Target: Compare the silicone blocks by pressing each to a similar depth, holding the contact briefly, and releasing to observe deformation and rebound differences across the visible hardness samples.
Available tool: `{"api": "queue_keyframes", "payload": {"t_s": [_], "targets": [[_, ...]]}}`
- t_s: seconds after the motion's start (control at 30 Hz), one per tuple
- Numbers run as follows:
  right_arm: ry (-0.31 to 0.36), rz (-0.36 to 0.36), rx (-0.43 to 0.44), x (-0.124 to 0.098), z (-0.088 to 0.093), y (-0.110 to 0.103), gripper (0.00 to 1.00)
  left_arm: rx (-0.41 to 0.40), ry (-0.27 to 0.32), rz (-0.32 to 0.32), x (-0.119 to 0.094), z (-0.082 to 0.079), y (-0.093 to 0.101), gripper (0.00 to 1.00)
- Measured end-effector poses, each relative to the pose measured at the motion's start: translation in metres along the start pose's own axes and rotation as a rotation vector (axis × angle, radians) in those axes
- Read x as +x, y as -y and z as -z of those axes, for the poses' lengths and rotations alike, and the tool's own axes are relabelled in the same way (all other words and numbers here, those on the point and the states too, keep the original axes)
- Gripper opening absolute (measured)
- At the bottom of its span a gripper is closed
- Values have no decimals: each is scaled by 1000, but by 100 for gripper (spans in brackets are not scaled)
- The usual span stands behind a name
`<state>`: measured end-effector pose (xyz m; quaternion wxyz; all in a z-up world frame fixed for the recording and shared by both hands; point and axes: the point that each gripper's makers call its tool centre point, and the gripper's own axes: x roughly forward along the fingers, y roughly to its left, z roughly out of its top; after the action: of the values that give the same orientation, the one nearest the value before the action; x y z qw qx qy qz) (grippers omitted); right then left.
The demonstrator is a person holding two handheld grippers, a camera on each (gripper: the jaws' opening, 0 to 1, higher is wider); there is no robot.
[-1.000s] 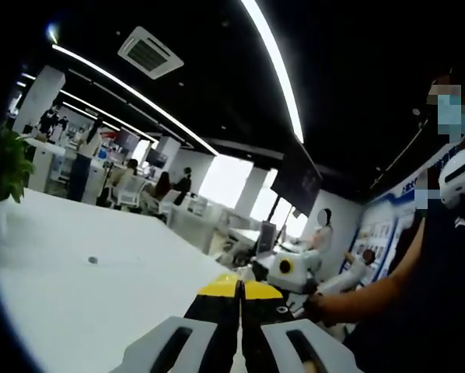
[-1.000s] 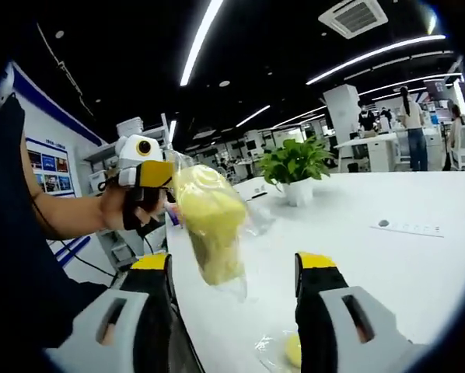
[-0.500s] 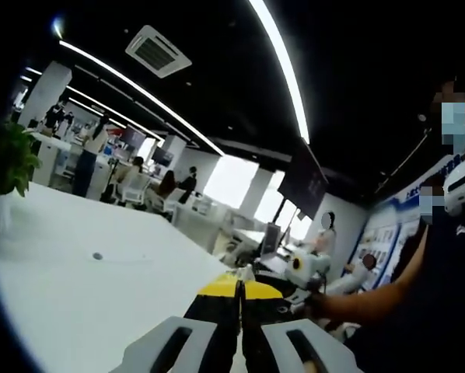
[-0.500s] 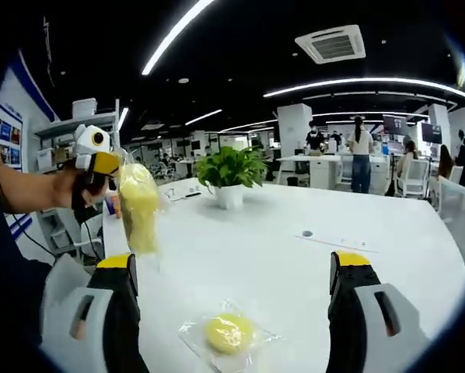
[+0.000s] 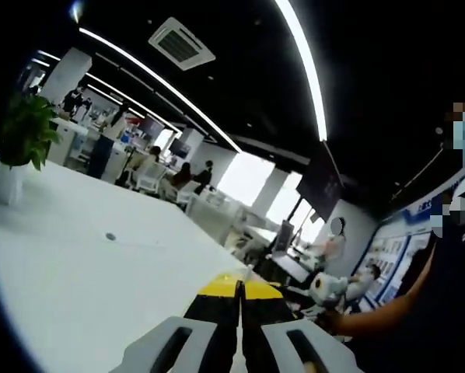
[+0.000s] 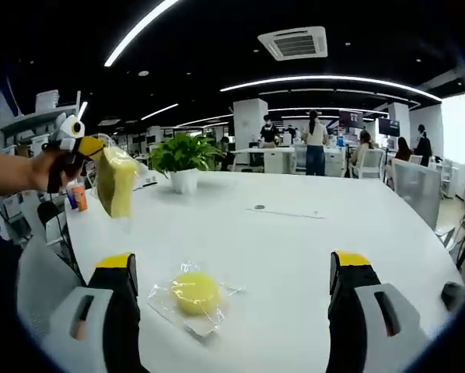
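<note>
A round yellow silicone block (image 6: 195,293) lies in a clear bag on the white table (image 6: 295,249). It sits just ahead of my right gripper (image 6: 232,268), nearer the left jaw, and the jaws stand wide open with nothing touching them. At the far left a hand holds my left gripper (image 6: 78,146), shut on the top of a second clear bag. That bag's yellow block (image 6: 116,183) hangs in the air over the table's edge. In the left gripper view my left gripper (image 5: 238,287) shows its yellow tips pressed together. The right gripper (image 5: 326,286) appears low at the right.
A potted plant (image 6: 183,159) stands at the back of the table, and a flush socket strip (image 6: 283,211) lies mid-table. A small orange can (image 6: 78,196) is at the left edge. Chairs (image 6: 419,186) and a dark object (image 6: 452,294) are on the right. People stand at far desks.
The left gripper with its hanging bag now stands farther off and higher at the left of the right gripper view. That camera has swung over the table, so the bagged round block lies between its jaws.
</note>
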<state>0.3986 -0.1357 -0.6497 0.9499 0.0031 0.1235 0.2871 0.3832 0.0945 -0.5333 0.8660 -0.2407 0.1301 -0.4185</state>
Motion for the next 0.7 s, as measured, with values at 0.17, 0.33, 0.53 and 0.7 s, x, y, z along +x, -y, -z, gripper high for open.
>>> {"api": "queue_keyframes", "payload": {"t_s": [0.17, 0.33, 0.53, 0.7], "targets": [[-15, -11, 15, -7, 18, -7, 96, -25, 13, -10, -4, 2, -6, 0], [-34, -25, 5, -10, 35, -17, 96, -46, 8, -24, -9, 8, -13, 0], [-24, -32, 84, -9, 48, -19, 96, -98, 34, -28, -17, 13, -22, 0], [7, -9, 34, -11, 41, -15, 96, -131, 44, -39, -21, 15, -27, 0]]}}
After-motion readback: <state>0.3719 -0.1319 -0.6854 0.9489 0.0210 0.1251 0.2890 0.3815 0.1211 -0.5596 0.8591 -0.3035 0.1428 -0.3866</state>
